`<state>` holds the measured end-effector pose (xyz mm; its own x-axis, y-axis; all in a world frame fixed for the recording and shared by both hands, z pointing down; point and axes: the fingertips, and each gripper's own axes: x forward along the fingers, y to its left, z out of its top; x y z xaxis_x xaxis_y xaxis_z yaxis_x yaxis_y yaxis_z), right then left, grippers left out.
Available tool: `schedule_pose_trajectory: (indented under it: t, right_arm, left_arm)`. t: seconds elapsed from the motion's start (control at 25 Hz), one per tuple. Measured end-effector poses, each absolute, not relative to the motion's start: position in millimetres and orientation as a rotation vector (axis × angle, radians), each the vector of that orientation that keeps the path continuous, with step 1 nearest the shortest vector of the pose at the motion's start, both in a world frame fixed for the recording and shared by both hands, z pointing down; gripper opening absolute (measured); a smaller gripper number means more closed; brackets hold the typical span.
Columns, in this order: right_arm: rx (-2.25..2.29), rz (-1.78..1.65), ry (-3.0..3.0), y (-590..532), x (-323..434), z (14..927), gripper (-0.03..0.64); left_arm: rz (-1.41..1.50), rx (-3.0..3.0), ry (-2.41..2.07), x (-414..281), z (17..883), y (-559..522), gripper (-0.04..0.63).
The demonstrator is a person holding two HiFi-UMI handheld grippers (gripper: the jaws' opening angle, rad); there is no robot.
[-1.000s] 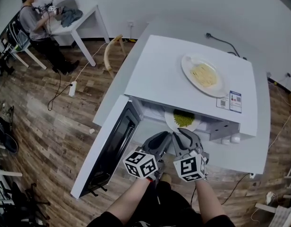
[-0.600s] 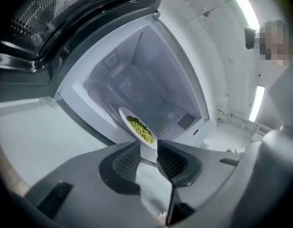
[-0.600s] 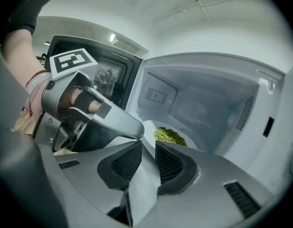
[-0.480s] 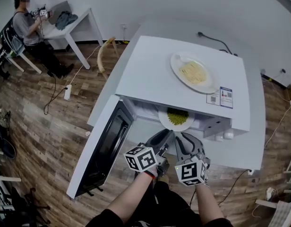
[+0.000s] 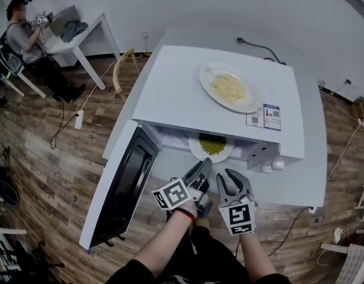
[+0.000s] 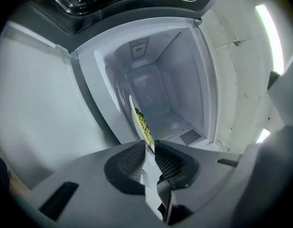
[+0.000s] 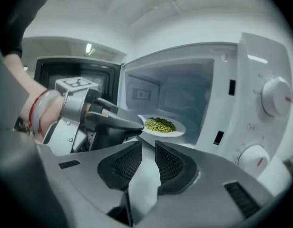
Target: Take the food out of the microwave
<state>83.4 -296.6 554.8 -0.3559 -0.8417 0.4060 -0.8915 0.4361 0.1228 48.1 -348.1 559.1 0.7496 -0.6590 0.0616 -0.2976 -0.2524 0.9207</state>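
- A person point(image 5: 22, 37) is seen at the far left of the head view, seated at a white desk point(image 5: 90, 31).
- The microwave point(image 5: 176, 93) is set on another white desk point(image 5: 315, 170), and its door point(image 5: 126, 182) is swung wide open to the left.
- The left tool point(image 5: 204, 164) is held level at the microwave's mouth.
- In the left gripper view this tool point(image 6: 147, 145) is rolled, so the plate point(image 6: 135, 114) is seen edge-on. Its jaws are closing on the plate's near rim, which is pinched between their tips.
- The plate point(image 5: 197, 152) with the green food point(image 5: 212, 144) is found at the front edge of the cavity, partly out past the opening.
- In the right gripper view the left tool point(image 7: 134, 126) is seen clamped over the left rim of the plate point(image 7: 179, 129), with the food point(image 7: 159, 124) heaped in the middle.
- The right tool point(image 5: 231, 176) is held just beside the left one and tilted slightly down toward the opening.
- Its jaws point(image 7: 146, 146) are set narrowly apart, and nothing is held between them.
- A noodle plate point(image 5: 207, 76) is placed on top of the microwave, right of centre.
- Two knobs point(image 7: 275, 96) are seen on the right front panel.
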Motion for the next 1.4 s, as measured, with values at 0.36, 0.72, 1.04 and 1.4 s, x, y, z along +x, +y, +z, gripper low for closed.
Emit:
schedule_pose_trajectory:
  t: [0.36,0.72,1.04,1.4]
  right_arm:
    - [1.682,1.321,-2.597,-308,88,558,0.137]
    - [1.697,1.627,-2.553,-321,74,565,0.146]
    - [1.713,1.955,-2.515,-319,77,570,0.080]
    - [1.712,2.167,-2.536,-312,83,563,0.045]
  left_arm:
    - [-0.490,1.786,-0.724,36,559,-334,0.049]
    - [-0.448,1.852,-0.708,30,562,-314,0.049]
    - [-0.392,1.936,-0.714,29,563,-308,0.052]
    - [-0.370,1.990,-0.676,42,565,-306,0.112]
